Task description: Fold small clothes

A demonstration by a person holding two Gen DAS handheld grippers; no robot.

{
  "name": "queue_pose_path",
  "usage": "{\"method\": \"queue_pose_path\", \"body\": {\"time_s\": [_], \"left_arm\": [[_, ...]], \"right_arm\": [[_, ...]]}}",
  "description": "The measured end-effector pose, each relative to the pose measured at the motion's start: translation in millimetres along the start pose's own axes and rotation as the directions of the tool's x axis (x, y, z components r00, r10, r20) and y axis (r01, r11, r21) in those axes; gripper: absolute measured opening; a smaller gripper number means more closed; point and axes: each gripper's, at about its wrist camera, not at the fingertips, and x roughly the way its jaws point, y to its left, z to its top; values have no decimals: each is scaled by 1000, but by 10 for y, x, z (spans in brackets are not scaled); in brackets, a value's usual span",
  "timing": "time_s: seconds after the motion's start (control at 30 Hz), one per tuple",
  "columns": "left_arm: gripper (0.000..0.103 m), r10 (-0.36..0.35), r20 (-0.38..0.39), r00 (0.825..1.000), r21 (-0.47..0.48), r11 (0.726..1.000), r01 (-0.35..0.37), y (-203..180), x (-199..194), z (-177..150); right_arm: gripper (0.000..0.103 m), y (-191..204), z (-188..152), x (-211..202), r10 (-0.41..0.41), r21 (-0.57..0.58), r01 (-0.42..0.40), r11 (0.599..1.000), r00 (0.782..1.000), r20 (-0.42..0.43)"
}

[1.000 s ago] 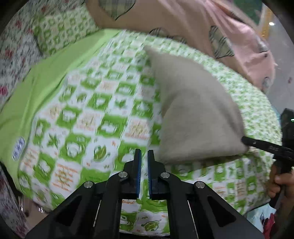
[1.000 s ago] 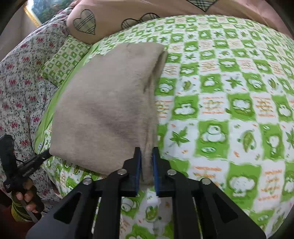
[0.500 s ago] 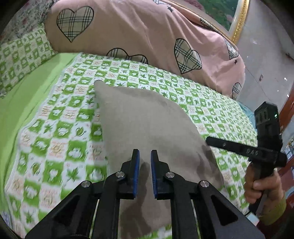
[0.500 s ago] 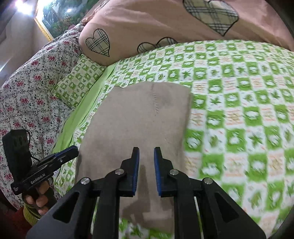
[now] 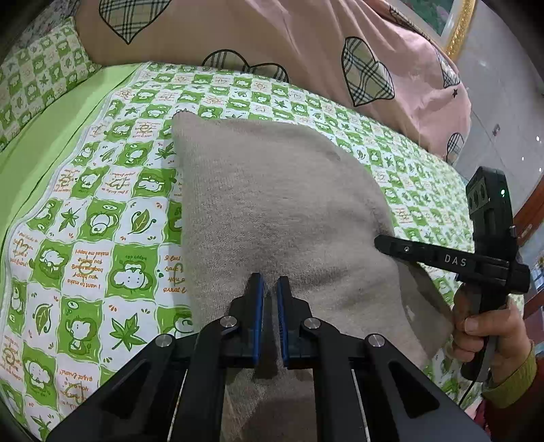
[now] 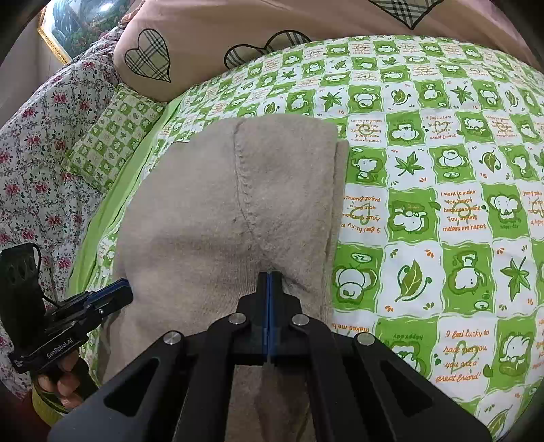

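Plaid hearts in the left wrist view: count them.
5 on the pink blanket: one top left, one at its lower edge, one right of centre, two cut off by folds at right. Folds may hide others.

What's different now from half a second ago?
The right gripper has closed its jaws, pinching the near edge of the beige garment. The left gripper moved closer over the cloth, jaws still slightly apart. The garment stays on the green checked bedsheet.

So under my claw there's a bed with a green-and-white cartoon checkered sheet [image 5: 102, 217], a pink duvet with plaid hearts [image 5: 306, 44] bunched at the head, a matching checkered pillow [image 6: 112, 142], a floral blanket [image 6: 37, 153], and a gold-framed painting [image 6: 74, 30].
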Motion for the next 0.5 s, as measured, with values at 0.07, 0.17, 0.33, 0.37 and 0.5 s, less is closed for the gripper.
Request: {"method": "queue_pose_path", "body": {"time_s": [0.07,0.17,0.33,0.37,0.5], "left_arm": [[8,-19,12,1000,-9,1000,19,-10,-89,-23],[8,-21,32,999,-12,1000,21,-52,-268,-99],[11,-31,45,999,12,999,31,-145,-570,-310],[11,-43,41,998,10,999,42,-162,-622,-385],[11,-60,4,998,28,998,60,-214,-682,-644]], "right_arm": [[0,10,-22,-68,11,6,-11,1000,1000,8],[4,37,-89,-209,20,19,-20,1000,1000,19],[4,125,-256,-558,33,4,-33,999,998,60],[4,145,-304,-618,45,0,-45,999,997,66],[4,271,-599,-748,80,-64,-77,995,996,39]]}}
